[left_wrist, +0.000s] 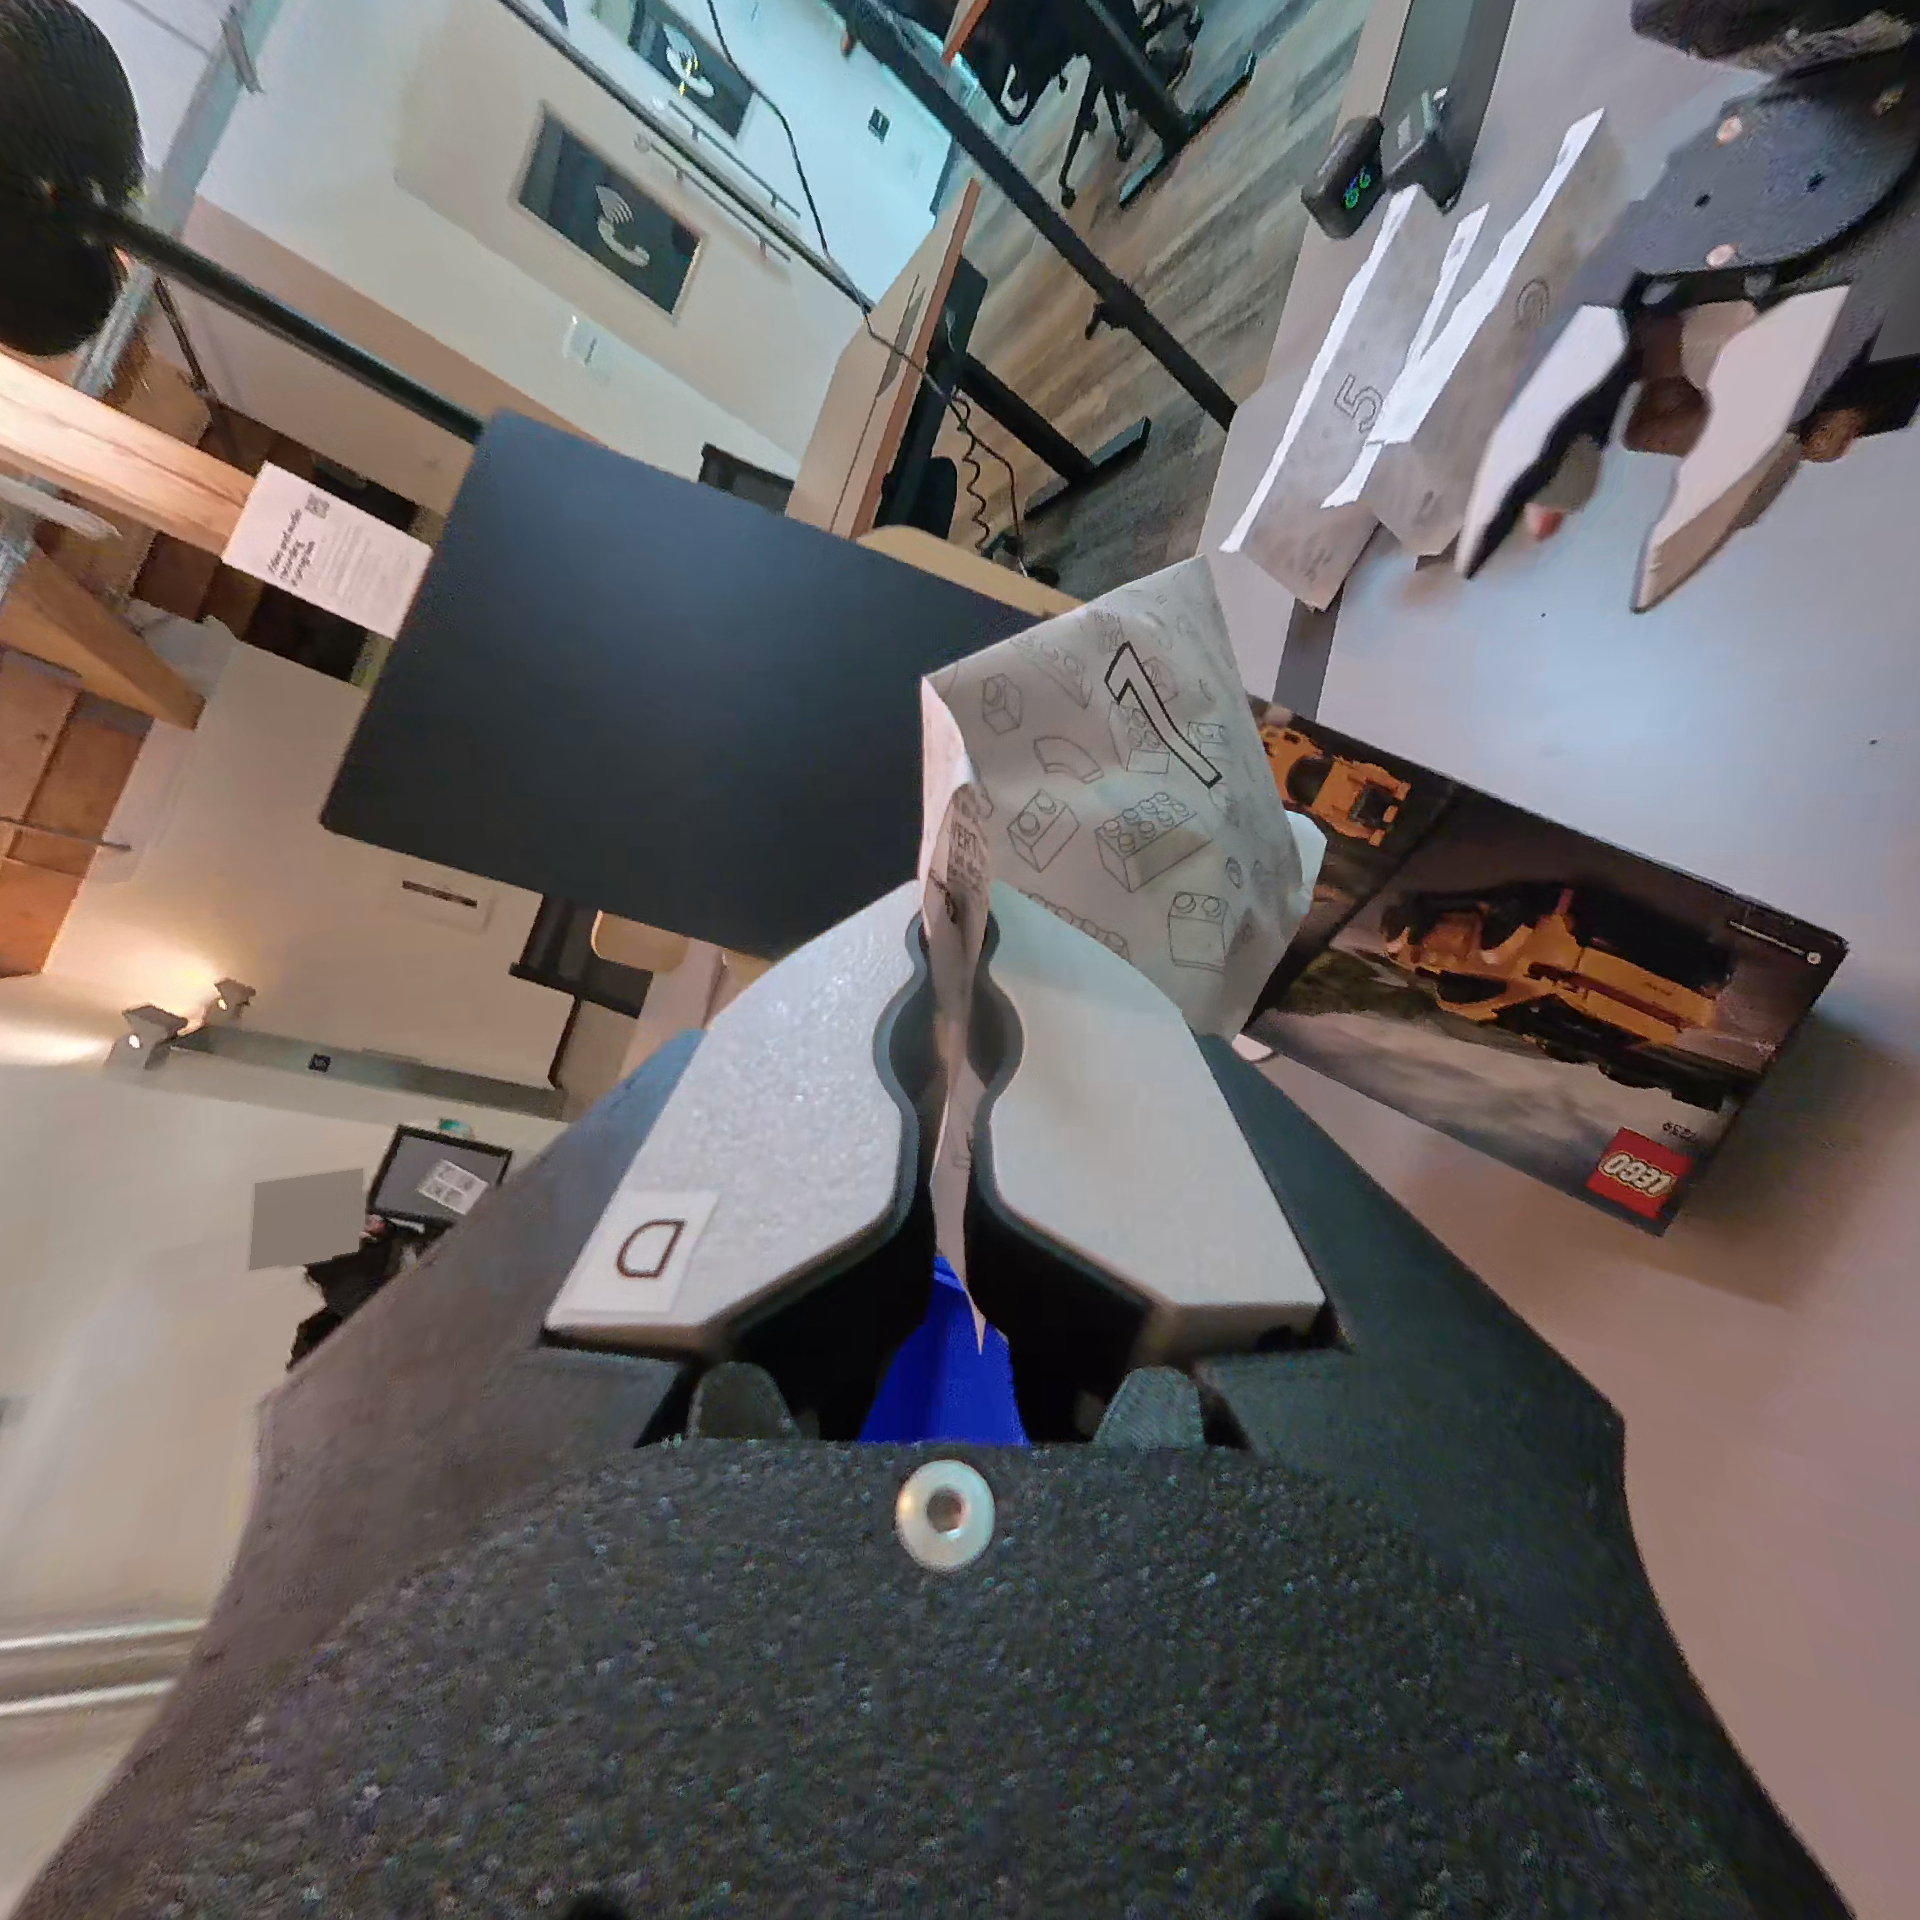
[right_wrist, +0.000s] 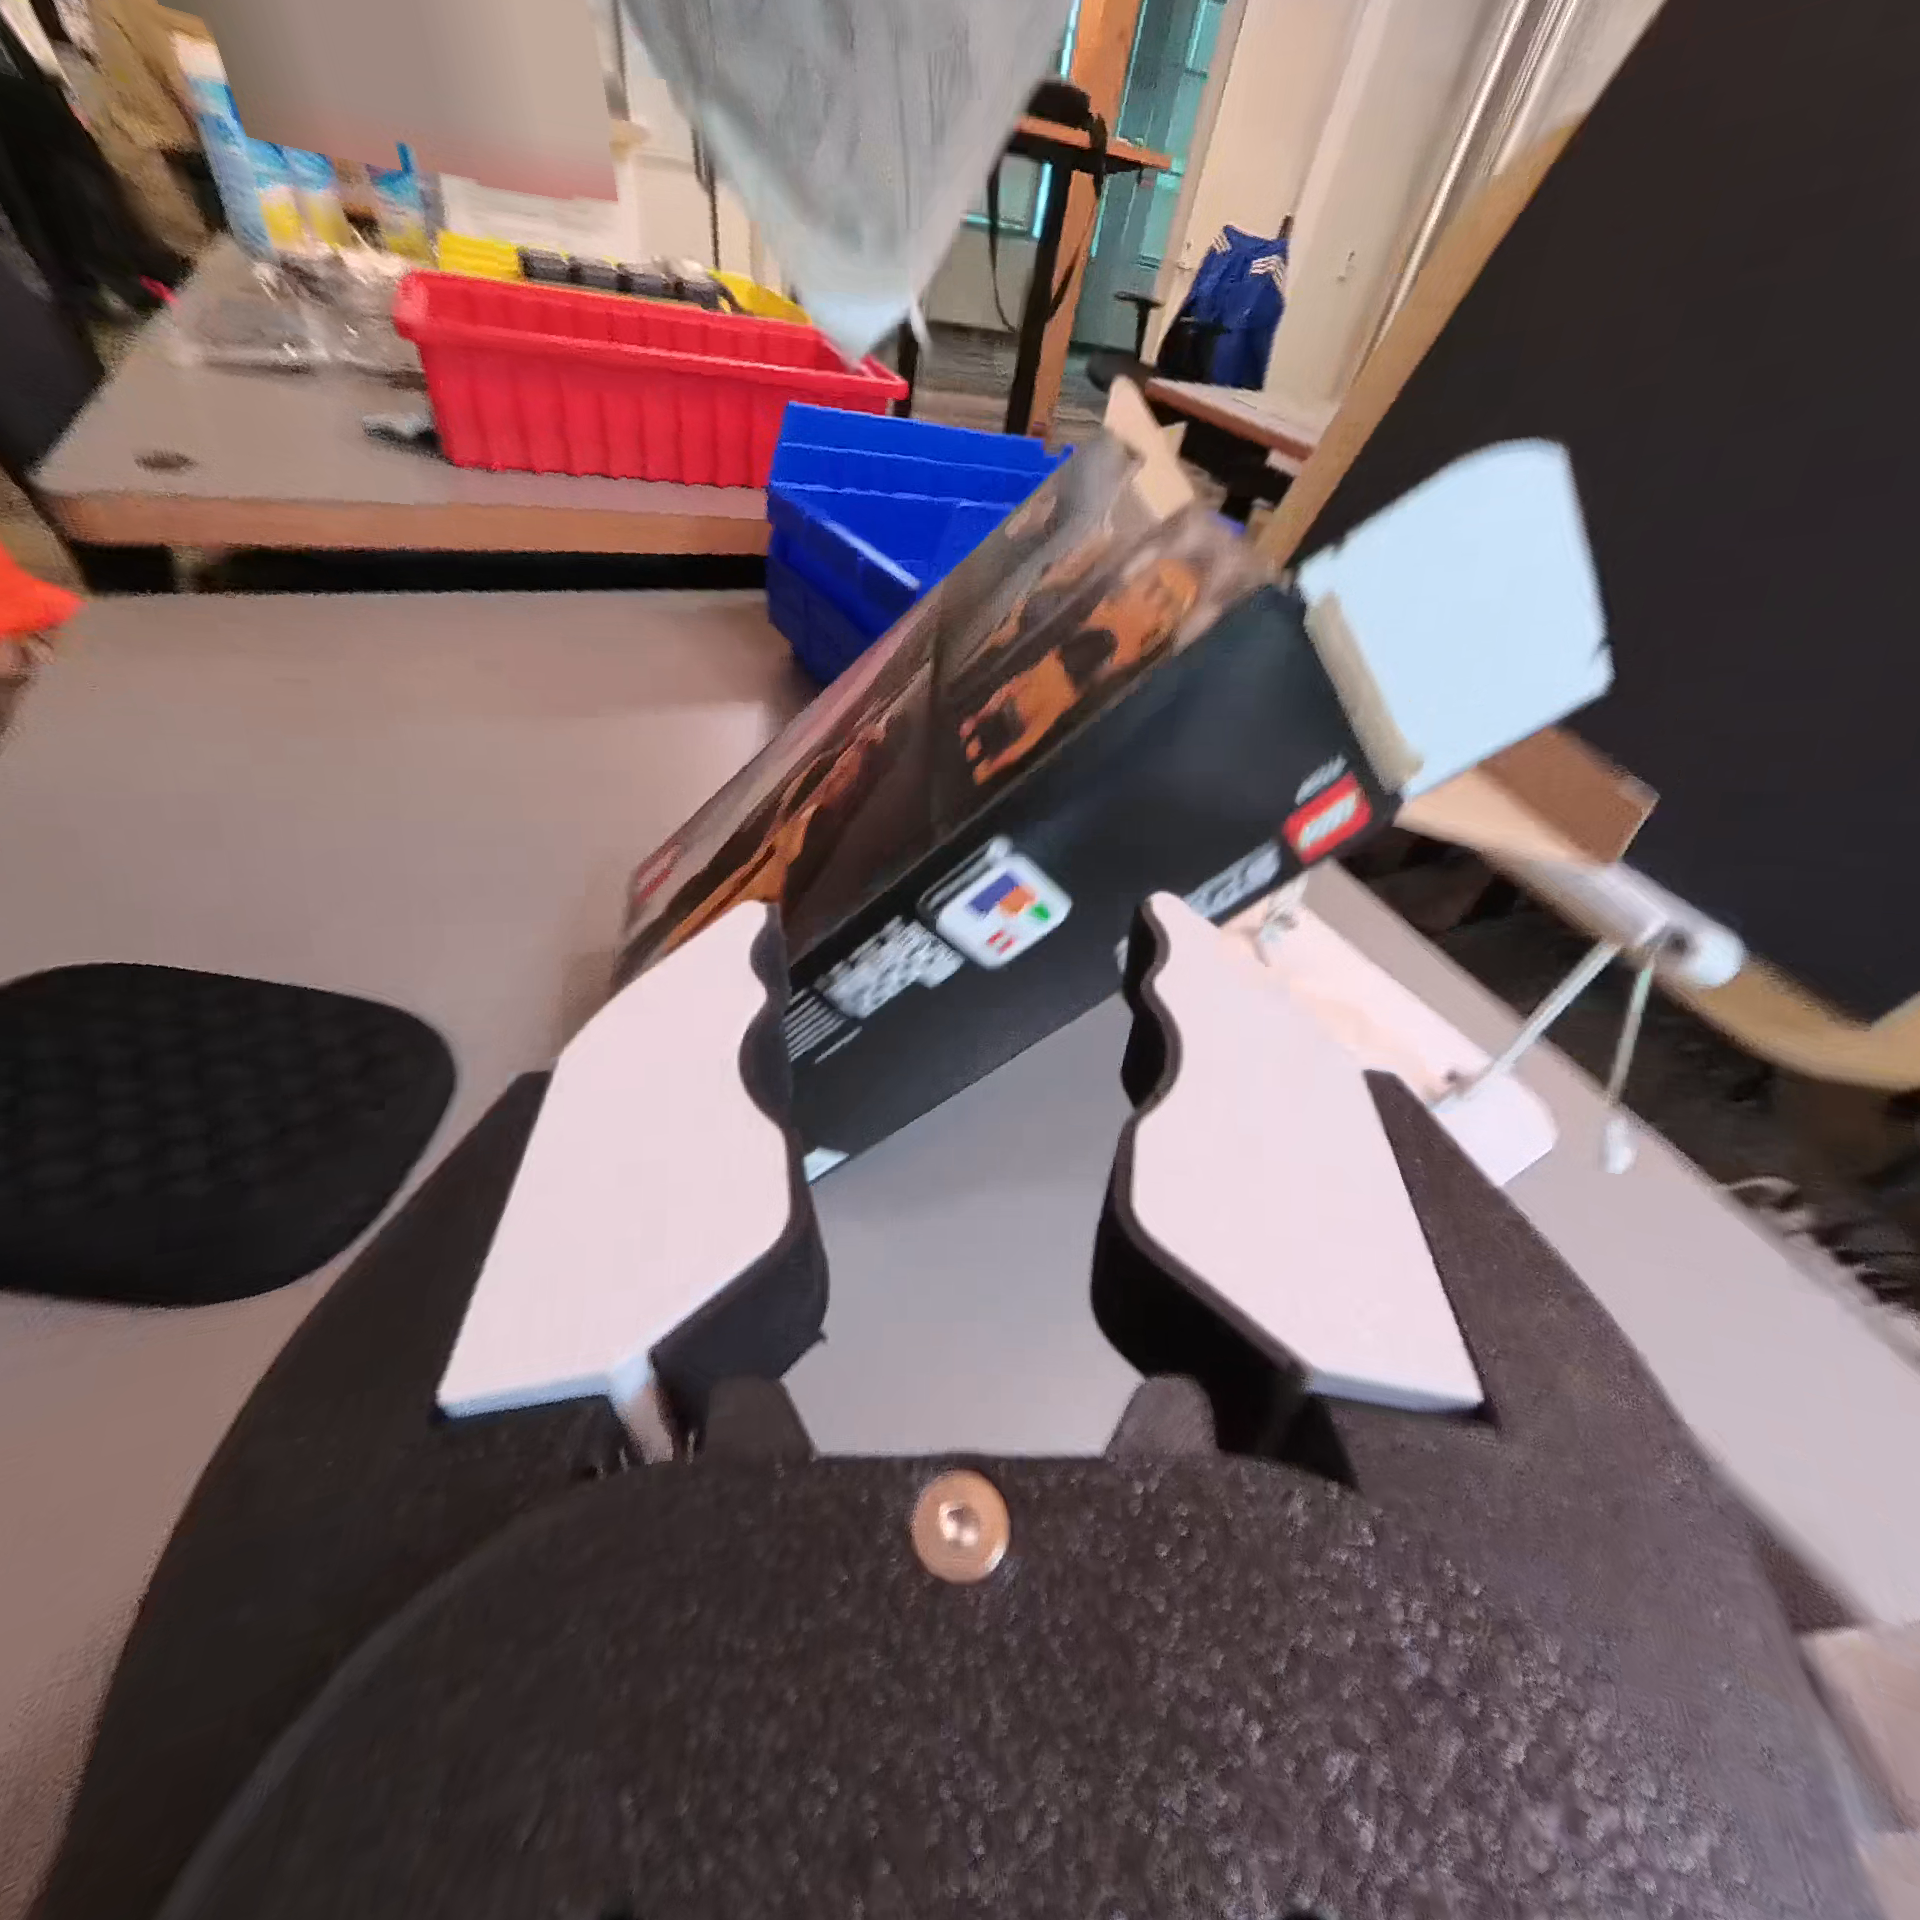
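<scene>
My left gripper (left_wrist: 956, 935) is shut on the folded edge of a white paper bag (left_wrist: 1122, 790) printed with brick outlines, and holds it in the air. The bag also hangs at the top of the right wrist view (right_wrist: 852, 156). A black box with a yellow vehicle picture (left_wrist: 1538, 997) lies on the grey table (left_wrist: 1662, 727). In the right wrist view the box (right_wrist: 1039, 748) looks tilted, with a white end flap (right_wrist: 1455, 603) open. My right gripper (right_wrist: 956, 935) is open, and the box's near side sits between its fingers. It also shows in the left wrist view (left_wrist: 1564, 582).
Two more grey-white paper bags (left_wrist: 1382, 395) lie on the table beyond the right gripper. A red bin (right_wrist: 623, 384) and a blue bin (right_wrist: 883, 499) stand behind the box. A black mat (right_wrist: 197, 1132) lies at the left. A dark panel (right_wrist: 1714, 468) stands at the right. My right fingertips sit around 30 cm from my left ones.
</scene>
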